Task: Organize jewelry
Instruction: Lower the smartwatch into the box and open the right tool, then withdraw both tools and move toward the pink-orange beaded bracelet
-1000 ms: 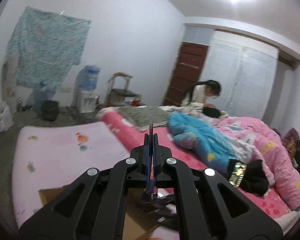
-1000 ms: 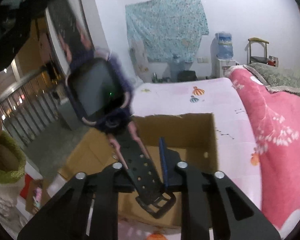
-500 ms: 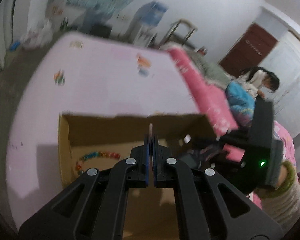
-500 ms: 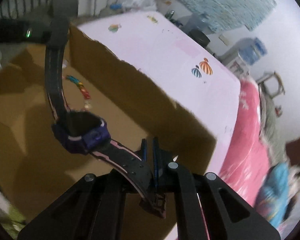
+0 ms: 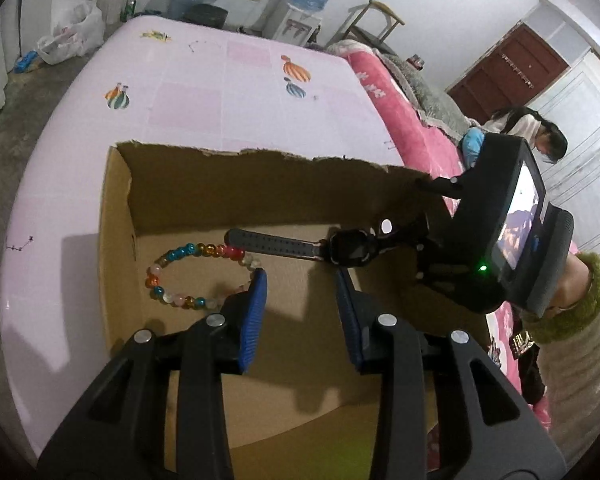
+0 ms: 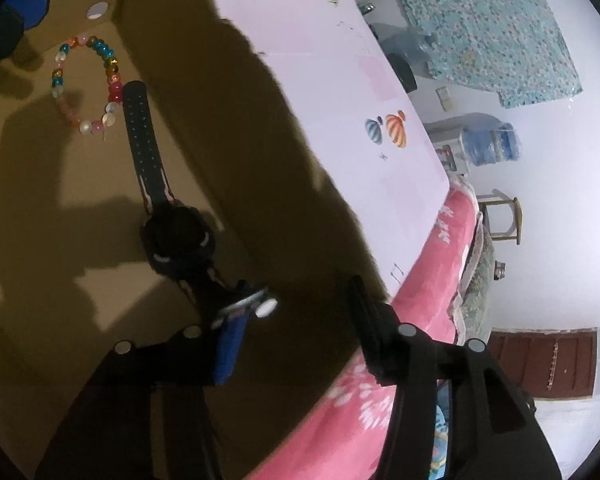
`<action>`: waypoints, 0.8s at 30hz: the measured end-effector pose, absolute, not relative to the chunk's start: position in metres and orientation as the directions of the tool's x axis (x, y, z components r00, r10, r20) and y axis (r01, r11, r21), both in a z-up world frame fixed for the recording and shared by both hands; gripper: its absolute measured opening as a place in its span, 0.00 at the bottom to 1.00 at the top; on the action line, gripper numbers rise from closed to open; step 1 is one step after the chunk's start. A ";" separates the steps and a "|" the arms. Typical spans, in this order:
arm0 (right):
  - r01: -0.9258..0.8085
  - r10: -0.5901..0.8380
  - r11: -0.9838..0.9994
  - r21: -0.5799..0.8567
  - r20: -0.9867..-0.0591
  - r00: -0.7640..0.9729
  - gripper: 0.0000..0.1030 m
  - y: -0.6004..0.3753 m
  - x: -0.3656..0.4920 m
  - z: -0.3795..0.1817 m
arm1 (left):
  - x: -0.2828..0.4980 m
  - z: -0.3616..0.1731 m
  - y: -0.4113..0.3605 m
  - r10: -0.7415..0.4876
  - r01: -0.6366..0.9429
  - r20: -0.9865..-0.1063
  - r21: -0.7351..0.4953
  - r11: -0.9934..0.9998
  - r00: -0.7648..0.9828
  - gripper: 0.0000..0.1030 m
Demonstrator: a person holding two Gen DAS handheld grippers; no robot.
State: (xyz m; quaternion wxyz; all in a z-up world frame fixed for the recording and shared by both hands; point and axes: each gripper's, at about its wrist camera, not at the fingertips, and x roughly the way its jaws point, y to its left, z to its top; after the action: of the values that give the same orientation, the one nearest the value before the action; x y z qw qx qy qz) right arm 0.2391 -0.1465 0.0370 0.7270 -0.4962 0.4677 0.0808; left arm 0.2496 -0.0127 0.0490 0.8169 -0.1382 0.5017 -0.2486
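Cardboard box (image 5: 120, 216) on the pink bedsheet (image 5: 204, 92) fills both views, where 1 s ago the left camera faced the room. Watch (image 6: 176, 236) now lies along the box floor by its far wall, strap tip touching the bead bracelet (image 5: 196, 268) near the left corner. Right gripper (image 6: 300, 300), pinching the strap 0.5 s ago, has spread its fingers; left gripper (image 5: 300, 300) has opened too, empty. Release looks done. Behind: pink quilt (image 6: 432, 248), water dispenser (image 6: 488, 142)
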 end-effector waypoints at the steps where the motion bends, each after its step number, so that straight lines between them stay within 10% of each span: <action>1: -0.587 -0.325 0.516 -0.624 -0.776 0.540 0.48 -0.149 0.236 0.044 | 0.247 0.053 -0.011 -0.545 0.268 -0.745 -0.476 0.838 0.384 0.33; 12: -0.528 0.006 0.806 -0.266 -0.889 0.458 0.48 -0.199 0.216 0.120 | 0.230 0.090 0.013 -0.522 0.280 -0.692 -0.441 0.853 0.499 0.38; 24: -0.335 0.328 0.931 0.144 -0.731 0.598 0.49 -0.260 0.160 0.174 | 0.175 0.126 0.031 -0.560 0.383 -0.589 -0.409 0.828 0.583 0.65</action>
State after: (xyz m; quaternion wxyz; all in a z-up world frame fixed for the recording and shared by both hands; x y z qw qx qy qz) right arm 0.1602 -0.2603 0.1740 0.8939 -0.0043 0.4080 0.1856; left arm 0.1754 0.0311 0.1265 0.8814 -0.1197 0.3703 -0.2676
